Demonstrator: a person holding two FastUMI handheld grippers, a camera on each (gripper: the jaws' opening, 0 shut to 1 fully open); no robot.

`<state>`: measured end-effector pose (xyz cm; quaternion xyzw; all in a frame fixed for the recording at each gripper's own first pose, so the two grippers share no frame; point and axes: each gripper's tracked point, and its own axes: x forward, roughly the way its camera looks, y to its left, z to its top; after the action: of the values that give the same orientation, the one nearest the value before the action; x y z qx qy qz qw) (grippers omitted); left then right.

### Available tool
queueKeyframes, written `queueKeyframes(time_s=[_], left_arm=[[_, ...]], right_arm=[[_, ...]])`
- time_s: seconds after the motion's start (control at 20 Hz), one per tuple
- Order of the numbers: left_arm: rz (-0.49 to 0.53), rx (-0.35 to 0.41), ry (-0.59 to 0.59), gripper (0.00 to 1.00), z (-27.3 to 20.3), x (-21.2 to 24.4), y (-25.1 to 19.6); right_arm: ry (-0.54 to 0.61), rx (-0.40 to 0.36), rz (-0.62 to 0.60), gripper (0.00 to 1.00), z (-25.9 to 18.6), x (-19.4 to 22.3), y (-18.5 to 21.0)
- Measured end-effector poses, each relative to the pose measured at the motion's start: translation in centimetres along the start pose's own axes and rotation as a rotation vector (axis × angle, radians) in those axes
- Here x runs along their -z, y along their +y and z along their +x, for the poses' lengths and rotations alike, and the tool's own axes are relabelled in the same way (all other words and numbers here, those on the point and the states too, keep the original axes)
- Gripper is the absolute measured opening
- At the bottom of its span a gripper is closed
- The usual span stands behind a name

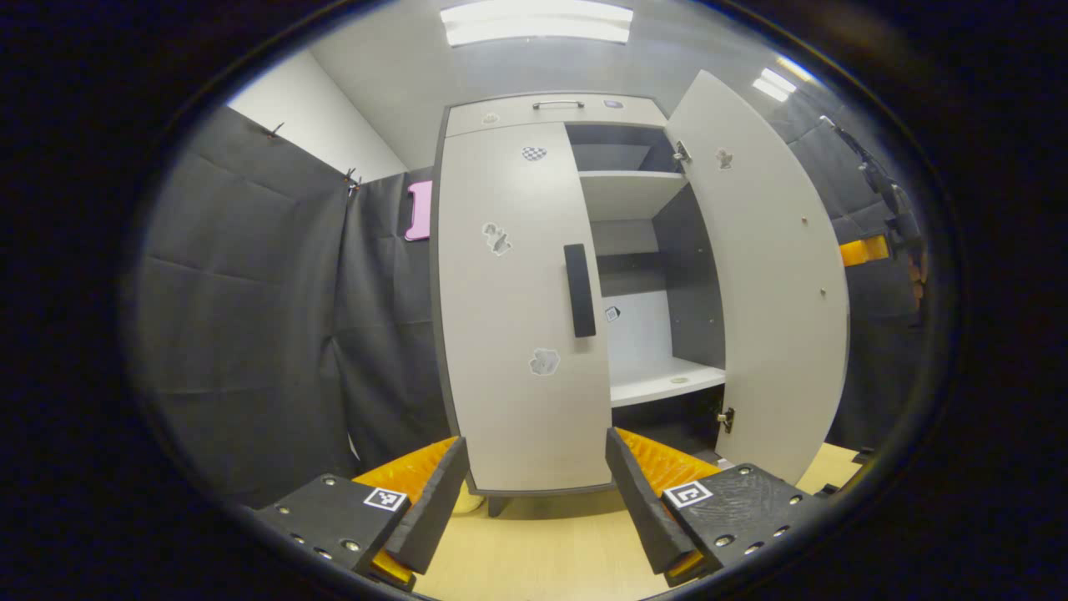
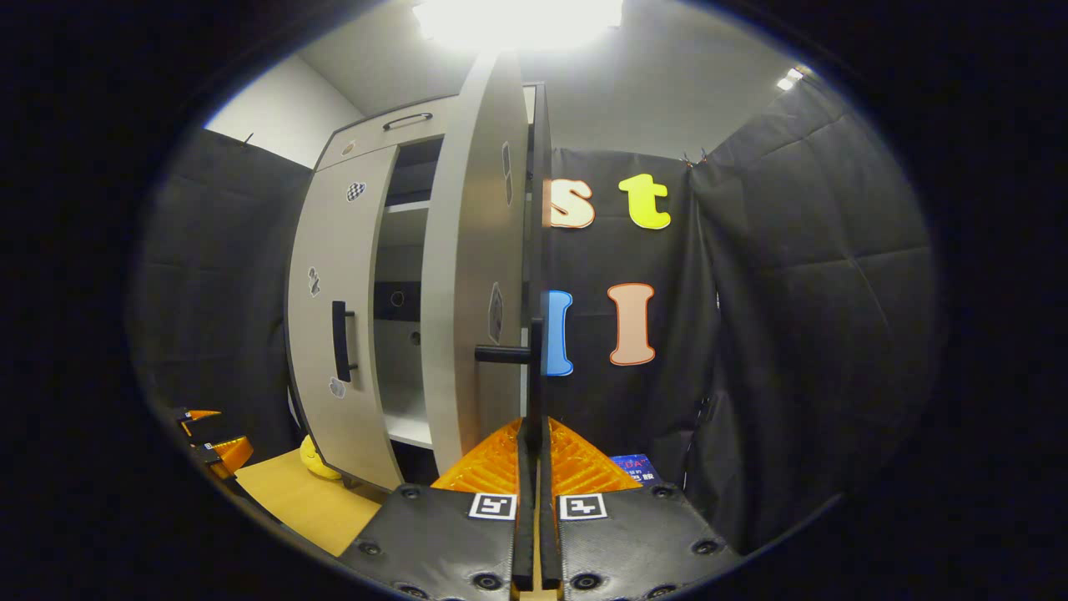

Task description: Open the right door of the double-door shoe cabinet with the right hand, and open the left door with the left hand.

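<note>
Right gripper (image 2: 534, 467) clamps handle (image 2: 534, 367) (door ajar).

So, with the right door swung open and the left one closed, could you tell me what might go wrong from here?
1. The right gripper is shut on the right door's handle; pulling off the door's arc could strain its hinges.
2. The left gripper is open and short of the left door's handle, so it may close beside the bar.
3. The left door could swing into something yellow on the floor near the cabinet's foot.

No text or label can be read.
</note>
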<state>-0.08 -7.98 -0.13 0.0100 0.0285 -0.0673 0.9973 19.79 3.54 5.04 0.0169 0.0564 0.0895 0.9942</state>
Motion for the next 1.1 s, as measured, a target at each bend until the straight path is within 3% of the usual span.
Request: queueKeyframes(time_s=[0.3, 0.4, 0.55, 0.75, 1.1], left_arm=[[0.031, 0.053, -0.019, 0.95, 4.3, -2.8, -1.6], [0.04, 0.079, -0.029, 0.95, 5.5, -3.7, -2.4], [0.04, 0.106, -0.046, 0.97, 7.7, -5.1, -3.4], [0.019, 0.124, -0.057, 0.95, 10.9, -6.9, -4.4], [0.048, 0.072, -0.133, 0.96, 16.8, -11.1, -3.4]], right_arm=[[-0.049, 0.045, -0.057, 0.06, -2.2, -0.7, -1.4], [-0.066, 0.056, -0.075, 0.17, -3.3, -0.9, -1.9], [-0.076, 0.062, -0.043, 1.0, -3.5, -0.8, -1.6], [-0.064, 0.133, -0.035, 0.97, -5.3, 0.1, -2.6], [-0.023, 0.227, 0.031, 0.97, -7.0, 1.9, -3.9]])
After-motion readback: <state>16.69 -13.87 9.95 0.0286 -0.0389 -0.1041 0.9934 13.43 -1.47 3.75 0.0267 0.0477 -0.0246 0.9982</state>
